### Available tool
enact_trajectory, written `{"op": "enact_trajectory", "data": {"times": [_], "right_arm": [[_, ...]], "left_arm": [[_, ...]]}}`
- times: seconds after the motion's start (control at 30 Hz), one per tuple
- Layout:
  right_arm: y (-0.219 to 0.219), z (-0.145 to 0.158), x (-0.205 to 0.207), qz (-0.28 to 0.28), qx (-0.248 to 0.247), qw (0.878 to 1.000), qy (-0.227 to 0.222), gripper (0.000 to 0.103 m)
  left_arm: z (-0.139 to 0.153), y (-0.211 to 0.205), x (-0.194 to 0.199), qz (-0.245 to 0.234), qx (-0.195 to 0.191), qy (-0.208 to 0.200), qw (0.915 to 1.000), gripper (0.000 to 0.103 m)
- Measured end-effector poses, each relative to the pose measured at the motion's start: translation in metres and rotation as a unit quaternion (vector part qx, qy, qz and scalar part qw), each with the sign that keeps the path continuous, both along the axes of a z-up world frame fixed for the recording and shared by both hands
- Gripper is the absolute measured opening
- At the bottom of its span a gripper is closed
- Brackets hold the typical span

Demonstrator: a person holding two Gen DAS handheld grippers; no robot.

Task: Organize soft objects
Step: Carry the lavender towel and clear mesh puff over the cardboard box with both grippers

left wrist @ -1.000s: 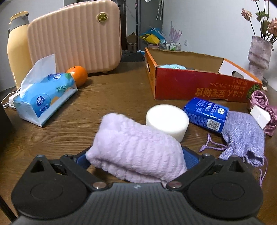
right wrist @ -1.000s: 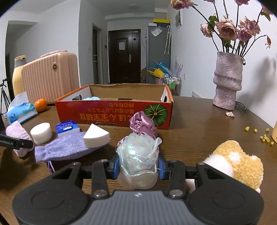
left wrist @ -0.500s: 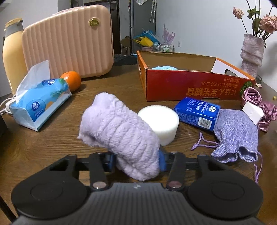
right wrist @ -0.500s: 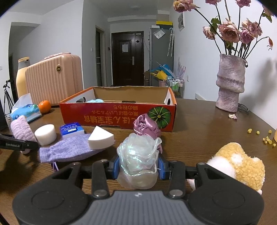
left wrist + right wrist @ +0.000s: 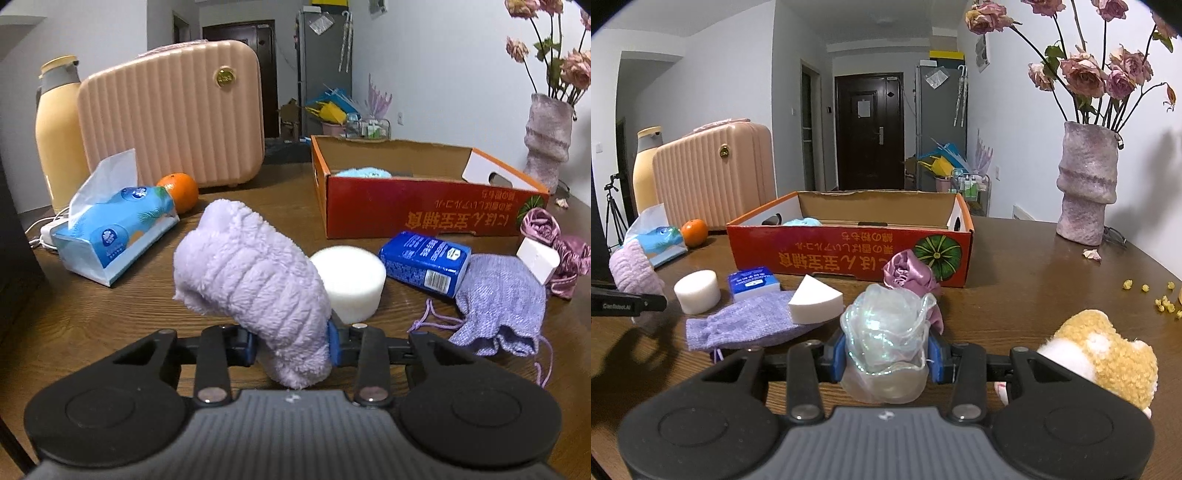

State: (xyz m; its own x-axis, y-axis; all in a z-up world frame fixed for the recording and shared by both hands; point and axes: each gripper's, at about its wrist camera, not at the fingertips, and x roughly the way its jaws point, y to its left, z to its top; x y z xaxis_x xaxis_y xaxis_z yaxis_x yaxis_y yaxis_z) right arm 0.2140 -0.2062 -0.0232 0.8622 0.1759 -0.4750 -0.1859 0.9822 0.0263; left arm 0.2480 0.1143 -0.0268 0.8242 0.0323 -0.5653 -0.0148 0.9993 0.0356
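We see a wide brown wooden table [image 5: 1015, 258] carrying everything. At its far left stands a ribbed pink hard-shell case [image 5: 173, 114], and near the middle lies an open red cardboard box [image 5: 849, 254] with a pale blue fluffy item [image 5: 364, 172] inside, mostly hidden by the box wall. In front of the box lie a flat lilac knitted drawstring pouch [image 5: 498, 295], a white foam cylinder [image 5: 352, 284] and a small blue carton [image 5: 424, 262] touching the pouch.

Our left gripper [image 5: 291, 341] is clamped on a fluffy lilac ribbed towel roll [image 5: 251, 280], lifted clear of the table. Its long axis runs from the jaws up and away to the left, with the free end pointing toward the blue tissue pack [image 5: 114, 229]. The roll covers the cylinder's near left side.

Our right gripper [image 5: 886, 356] squeezes an iridescent translucent mesh scrunchie [image 5: 886, 328], bunched upright; we cannot make out any clear long axis. Behind it sits a mauve satin scrunchie [image 5: 910, 273], partly hidden. A yellow-and-white plush toy [image 5: 1104, 354] lies just right of the gripper, its lower part cut off by the gripper body.
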Motion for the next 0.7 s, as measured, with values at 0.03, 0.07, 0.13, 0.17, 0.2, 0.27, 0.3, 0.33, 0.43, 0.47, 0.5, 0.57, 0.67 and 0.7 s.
{"op": "enact_trajectory", "data": {"times": [0.03, 0.07, 0.13, 0.17, 0.2, 0.27, 0.3, 0.33, 0.43, 0.47, 0.5, 0.57, 0.67, 0.7], "right_arm": [[0.0, 0.001, 0.0, 0.001, 0.001, 1.0, -0.002, 0.041], [0.0, 0.001, -0.001, 0.001, 0.002, 1.0, -0.003, 0.041], [0.0, 0.002, -0.002, 0.002, 0.002, 1.0, -0.007, 0.041], [0.0, 0.002, -0.003, 0.003, 0.003, 1.0, -0.008, 0.041], [-0.001, 0.002, -0.003, 0.003, 0.003, 1.0, -0.009, 0.041], [-0.001, 0.003, -0.004, 0.003, 0.005, 1.0, -0.013, 0.041], [-0.001, 0.004, -0.005, 0.004, 0.007, 1.0, -0.016, 0.041], [-0.001, 0.005, -0.005, 0.005, 0.007, 1.0, -0.019, 0.041], [0.0, 0.007, -0.006, 0.009, 0.006, 1.0, -0.028, 0.041], [0.002, 0.008, -0.006, 0.01, 0.005, 0.999, -0.032, 0.041], [0.003, 0.009, -0.007, 0.011, 0.001, 0.999, -0.038, 0.041], [0.006, 0.011, -0.006, 0.015, -0.002, 0.999, -0.047, 0.041], [0.01, 0.015, -0.006, 0.018, -0.006, 0.998, -0.064, 0.041], [0.011, 0.017, -0.005, 0.019, -0.006, 0.997, -0.068, 0.041]], "left_arm": [[0.001, -0.001, -0.002, 0.002, 0.0, -0.003, 1.0, 0.035], [0.003, -0.002, -0.004, 0.004, -0.001, -0.007, 1.0, 0.035], [0.006, -0.003, -0.007, 0.005, -0.006, -0.014, 0.9999, 0.035], [0.007, -0.004, -0.009, 0.006, -0.009, -0.017, 0.9998, 0.035], [0.009, -0.005, -0.011, 0.007, -0.012, -0.021, 0.9997, 0.035], [0.013, -0.008, -0.015, 0.009, -0.016, -0.029, 0.9994, 0.035], [0.015, -0.01, -0.017, 0.011, -0.018, -0.033, 0.9992, 0.035], [0.017, -0.011, -0.019, 0.012, -0.022, -0.037, 0.999, 0.035], [0.022, -0.016, -0.021, 0.017, -0.028, -0.047, 0.9983, 0.035], [0.024, -0.017, -0.022, 0.018, -0.031, -0.05, 0.9981, 0.035], [0.026, -0.02, -0.022, 0.019, -0.033, -0.054, 0.9978, 0.035], [0.029, -0.025, -0.022, 0.019, -0.035, -0.059, 0.9975, 0.035], [0.033, -0.033, -0.022, 0.019, -0.038, -0.068, 0.9968, 0.035], [0.035, -0.036, -0.021, 0.018, -0.04, -0.07, 0.9965, 0.035]]}}
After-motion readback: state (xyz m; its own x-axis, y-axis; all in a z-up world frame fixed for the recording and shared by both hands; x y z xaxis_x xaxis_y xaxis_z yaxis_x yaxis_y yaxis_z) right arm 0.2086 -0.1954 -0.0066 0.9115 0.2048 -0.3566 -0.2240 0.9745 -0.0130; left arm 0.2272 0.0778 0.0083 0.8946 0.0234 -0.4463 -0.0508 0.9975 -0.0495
